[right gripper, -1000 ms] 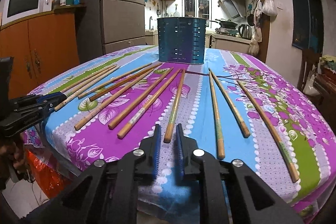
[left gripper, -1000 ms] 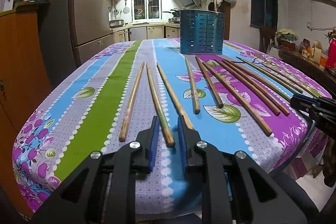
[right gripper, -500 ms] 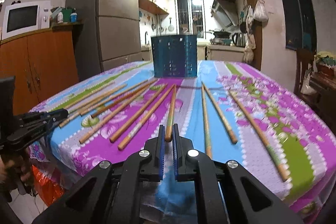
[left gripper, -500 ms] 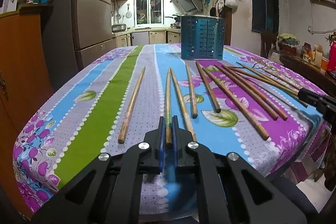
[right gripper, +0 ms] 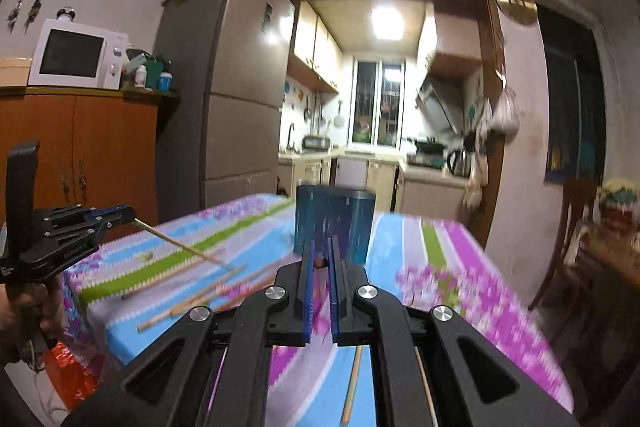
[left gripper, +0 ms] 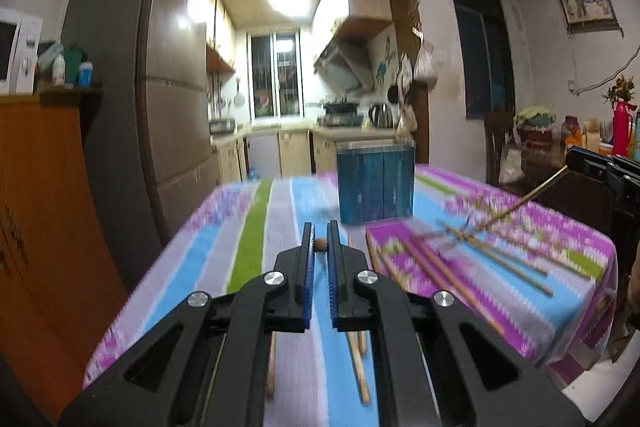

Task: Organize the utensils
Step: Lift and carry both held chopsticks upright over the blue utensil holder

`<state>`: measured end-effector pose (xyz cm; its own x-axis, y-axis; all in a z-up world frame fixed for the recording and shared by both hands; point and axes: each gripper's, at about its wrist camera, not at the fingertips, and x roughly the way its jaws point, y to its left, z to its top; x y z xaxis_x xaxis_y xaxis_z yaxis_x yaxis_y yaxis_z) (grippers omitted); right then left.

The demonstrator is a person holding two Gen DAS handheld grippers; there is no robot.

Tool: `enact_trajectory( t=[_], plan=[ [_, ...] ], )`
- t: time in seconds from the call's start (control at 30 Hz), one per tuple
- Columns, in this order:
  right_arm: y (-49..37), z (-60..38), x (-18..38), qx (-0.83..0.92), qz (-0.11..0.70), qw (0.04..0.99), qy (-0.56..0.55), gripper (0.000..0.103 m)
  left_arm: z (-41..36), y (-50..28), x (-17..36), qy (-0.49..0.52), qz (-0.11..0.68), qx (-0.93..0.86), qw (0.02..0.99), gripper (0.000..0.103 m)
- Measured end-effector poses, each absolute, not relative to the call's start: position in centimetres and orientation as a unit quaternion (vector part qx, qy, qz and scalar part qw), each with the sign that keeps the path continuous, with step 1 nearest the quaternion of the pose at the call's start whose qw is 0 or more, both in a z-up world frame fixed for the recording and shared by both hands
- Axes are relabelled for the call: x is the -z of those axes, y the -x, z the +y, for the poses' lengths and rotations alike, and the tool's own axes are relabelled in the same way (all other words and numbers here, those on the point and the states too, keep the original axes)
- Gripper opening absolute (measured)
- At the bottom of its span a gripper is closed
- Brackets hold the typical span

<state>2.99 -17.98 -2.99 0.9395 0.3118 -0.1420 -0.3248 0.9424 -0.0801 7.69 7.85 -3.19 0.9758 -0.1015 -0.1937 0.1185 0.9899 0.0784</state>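
My left gripper [left gripper: 320,235] is shut on a wooden chopstick [left gripper: 320,245], seen end-on between the pads; in the right wrist view the left gripper [right gripper: 128,214] holds that chopstick [right gripper: 180,245] slanting down over the table. My right gripper [right gripper: 320,251] is shut on another chopstick [right gripper: 319,262], also end-on; from the left wrist view it [left gripper: 572,157] holds that stick [left gripper: 520,205] above the table. The blue perforated utensil holder [left gripper: 375,183] stands at the far middle of the table, ahead of both grippers [right gripper: 334,223]. Several chopsticks [left gripper: 448,267] lie on the cloth.
The table has a striped floral cloth [left gripper: 256,227]. A tall fridge [left gripper: 160,107] and an orange cabinet [left gripper: 40,207] with a microwave [right gripper: 78,53] stand on the left. A chair and a cluttered side table [left gripper: 536,135] are on the right. The kitchen lies beyond.
Both grippers have lifted off the table, each carrying a chopstick, and both views have tilted up toward the kitchen. The picture is motion-blurred.
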Motion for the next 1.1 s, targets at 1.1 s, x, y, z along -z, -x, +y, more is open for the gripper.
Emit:
enact_trajectory(
  t=[1.1],
  plan=[
    [-17.0,-19.8,-11.1,-0.199,0.074,0.977,0.019,0.008,3.0,-17.4,-11.2,-0.082,0.044,0.099,0.991,0.004]
  ],
)
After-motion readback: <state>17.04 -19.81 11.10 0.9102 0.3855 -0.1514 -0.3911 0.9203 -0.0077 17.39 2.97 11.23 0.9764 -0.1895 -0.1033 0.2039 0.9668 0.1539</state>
